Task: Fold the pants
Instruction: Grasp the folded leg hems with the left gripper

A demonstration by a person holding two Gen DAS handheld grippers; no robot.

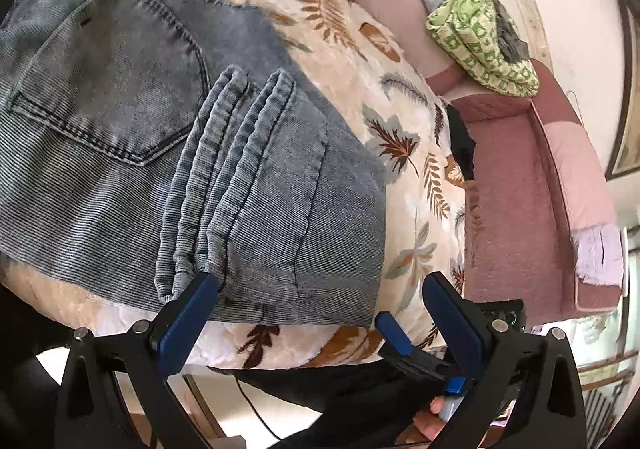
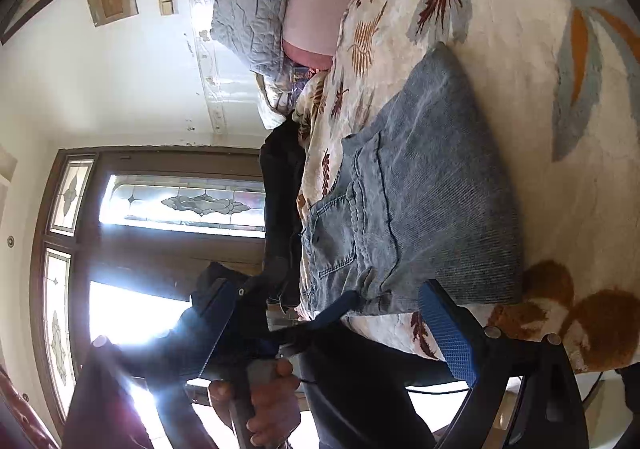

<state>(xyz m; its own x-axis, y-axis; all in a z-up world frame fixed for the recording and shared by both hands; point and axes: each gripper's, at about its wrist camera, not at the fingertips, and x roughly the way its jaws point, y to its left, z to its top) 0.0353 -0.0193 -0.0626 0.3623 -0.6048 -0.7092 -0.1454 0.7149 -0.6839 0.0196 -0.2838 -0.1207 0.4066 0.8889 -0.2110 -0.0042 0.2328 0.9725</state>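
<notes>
While the folded pants lie on the bed ahead-left of my spread left tool, nearer than my spread right tool.

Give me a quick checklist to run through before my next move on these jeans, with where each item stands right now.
1. Jeans folded with the leg hems stacked on top: ok, hems lie over the back pocket area.
2. Left claw open: ok, fingers spread wide, nothing between them.
3. Left claw clear of fabric: not ok, its left finger touches the hem edge.
4. Right claw open: ok, fingers apart.
5. Right claw clear of the denim: cannot tell, it sits right at the fold's near edge.
6. Jeans fully supported on the leaf-print blanket: ok.
</notes>
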